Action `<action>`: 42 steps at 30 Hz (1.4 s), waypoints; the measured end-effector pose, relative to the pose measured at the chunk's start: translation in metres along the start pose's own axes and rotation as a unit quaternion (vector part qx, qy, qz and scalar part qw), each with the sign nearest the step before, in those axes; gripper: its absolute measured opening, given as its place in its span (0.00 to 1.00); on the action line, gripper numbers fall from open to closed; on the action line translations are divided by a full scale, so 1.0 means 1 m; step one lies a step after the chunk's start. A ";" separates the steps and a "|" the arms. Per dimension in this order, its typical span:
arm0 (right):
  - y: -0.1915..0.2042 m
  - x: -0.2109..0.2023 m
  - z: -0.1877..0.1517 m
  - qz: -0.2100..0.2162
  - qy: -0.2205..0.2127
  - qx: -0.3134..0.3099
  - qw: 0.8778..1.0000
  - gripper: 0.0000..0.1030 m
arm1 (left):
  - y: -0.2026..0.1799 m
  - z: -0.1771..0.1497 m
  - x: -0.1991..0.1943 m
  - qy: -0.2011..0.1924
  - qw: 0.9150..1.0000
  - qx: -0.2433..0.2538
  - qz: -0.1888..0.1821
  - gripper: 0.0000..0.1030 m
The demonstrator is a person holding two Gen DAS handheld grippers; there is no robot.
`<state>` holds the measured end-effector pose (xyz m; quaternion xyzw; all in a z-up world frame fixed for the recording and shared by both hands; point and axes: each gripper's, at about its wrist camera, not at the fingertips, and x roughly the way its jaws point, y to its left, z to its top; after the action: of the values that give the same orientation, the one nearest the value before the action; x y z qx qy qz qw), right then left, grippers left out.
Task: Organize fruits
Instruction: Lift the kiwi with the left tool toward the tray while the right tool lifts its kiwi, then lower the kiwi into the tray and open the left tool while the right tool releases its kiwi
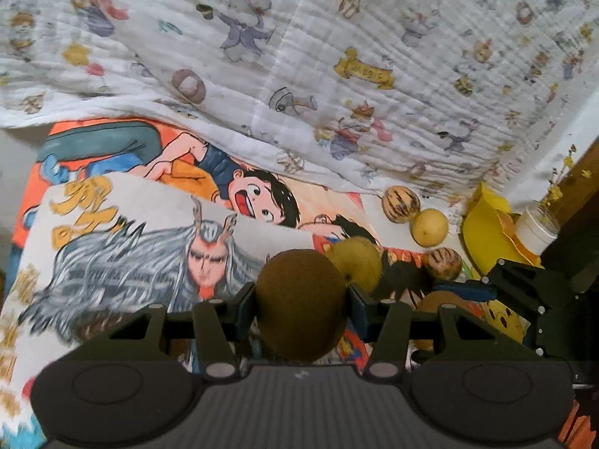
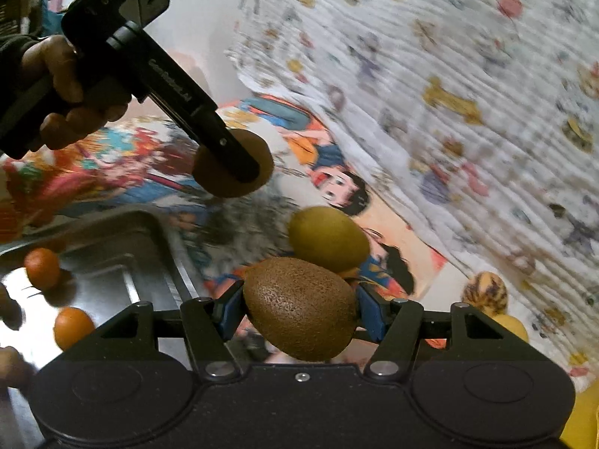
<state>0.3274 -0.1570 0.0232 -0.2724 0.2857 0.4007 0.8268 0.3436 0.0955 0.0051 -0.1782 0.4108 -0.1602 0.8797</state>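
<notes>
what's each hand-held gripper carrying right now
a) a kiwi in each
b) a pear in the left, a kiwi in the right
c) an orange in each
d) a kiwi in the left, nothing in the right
a: the left hand-held gripper has its blue pads pressed on a brown fuzzy kiwi, and the right hand-held gripper clamps another kiwi the same way.

A white crinkled cloth [image 1: 374,37] printed with small cartoon animals fills the far side, rumpled and overlapping bright cartoon posters [image 1: 157,224] that cover the surface below. At the right edge of the left wrist view stand a white jar [image 1: 537,226] with yellow flowers [image 1: 558,187], a brown wooden piece [image 1: 584,172] and a strip of pale wall [image 1: 554,138]. The light is soft and even.
</notes>
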 end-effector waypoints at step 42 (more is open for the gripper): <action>0.058 -0.010 -0.024 0.081 0.022 0.099 0.991 0.62 | -0.028 -0.104 -0.050 0.047 0.995 0.091 0.004 0.54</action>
<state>0.2688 -0.1479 0.0006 -0.1733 0.3631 0.4302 0.8081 0.2281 0.0730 -0.0110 -0.0882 0.4363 -0.2015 0.8725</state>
